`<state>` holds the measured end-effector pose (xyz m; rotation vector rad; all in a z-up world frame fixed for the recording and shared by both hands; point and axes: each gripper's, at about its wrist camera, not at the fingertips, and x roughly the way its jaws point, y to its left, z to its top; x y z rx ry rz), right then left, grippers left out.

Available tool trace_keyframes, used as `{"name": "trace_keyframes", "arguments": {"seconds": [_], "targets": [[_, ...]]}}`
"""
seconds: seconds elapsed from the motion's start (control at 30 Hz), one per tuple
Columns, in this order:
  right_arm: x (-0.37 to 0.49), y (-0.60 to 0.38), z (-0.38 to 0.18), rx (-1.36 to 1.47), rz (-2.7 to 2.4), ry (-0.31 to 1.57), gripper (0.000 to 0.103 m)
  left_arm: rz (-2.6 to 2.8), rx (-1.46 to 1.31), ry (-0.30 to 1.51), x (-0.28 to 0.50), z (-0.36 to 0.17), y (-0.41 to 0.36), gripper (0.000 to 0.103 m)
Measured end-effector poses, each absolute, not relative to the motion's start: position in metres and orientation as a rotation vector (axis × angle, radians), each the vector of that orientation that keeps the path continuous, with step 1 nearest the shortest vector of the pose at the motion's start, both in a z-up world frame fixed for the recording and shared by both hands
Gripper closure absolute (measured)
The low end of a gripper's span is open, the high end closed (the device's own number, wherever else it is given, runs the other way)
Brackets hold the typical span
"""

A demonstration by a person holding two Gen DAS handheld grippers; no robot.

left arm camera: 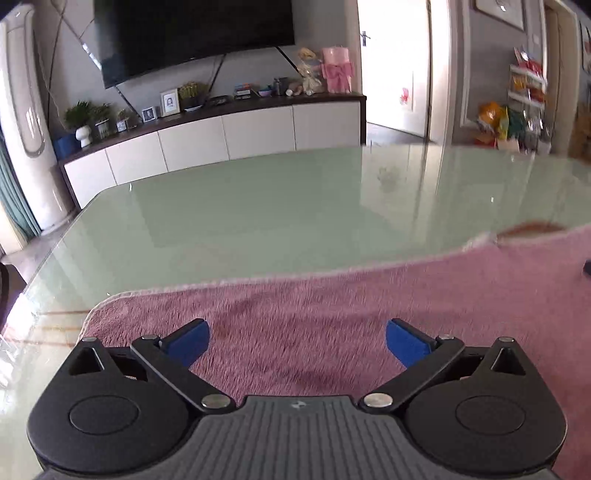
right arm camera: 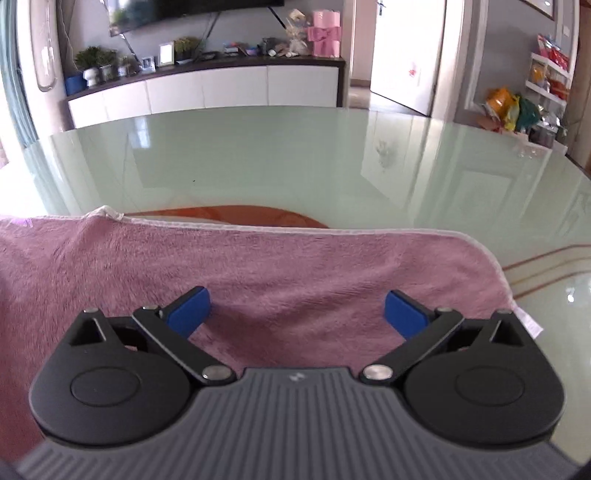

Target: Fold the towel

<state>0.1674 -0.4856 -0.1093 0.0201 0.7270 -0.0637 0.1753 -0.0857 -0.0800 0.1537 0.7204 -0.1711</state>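
Left wrist view shows the pink towel [left arm camera: 332, 306] spread flat on the near part of the pale green glass tabletop [left arm camera: 280, 206], its white-trimmed far edge running across and one rounded corner lying near the tabletop's left rim. Over that end the left tool [left arm camera: 297, 341] hangs with its blue pads spread wide and nothing between them, while the right tool [right arm camera: 297, 312] hangs just as wide and empty above the towel's other rounded corner. Beyond the tabletop stands a long white sideboard [left arm camera: 229, 142] under a dark television [left arm camera: 192, 35].
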Motion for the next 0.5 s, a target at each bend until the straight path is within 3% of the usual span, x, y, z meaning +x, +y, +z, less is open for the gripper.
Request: {"name": "trace_keyframes", "arguments": {"seconds": [0.27, 0.5], "targets": [[0.154, -0.532, -0.112, 0.046, -0.225, 0.717, 0.000, -0.143, 0.082, 0.720, 0.165, -0.087, -0.036, 0.000], [0.140, -0.508, -0.079, 0.083, -0.168, 0.641, 0.000, -0.073, 0.070, 0.734, 0.118, -0.066, -0.007, 0.001]]}}
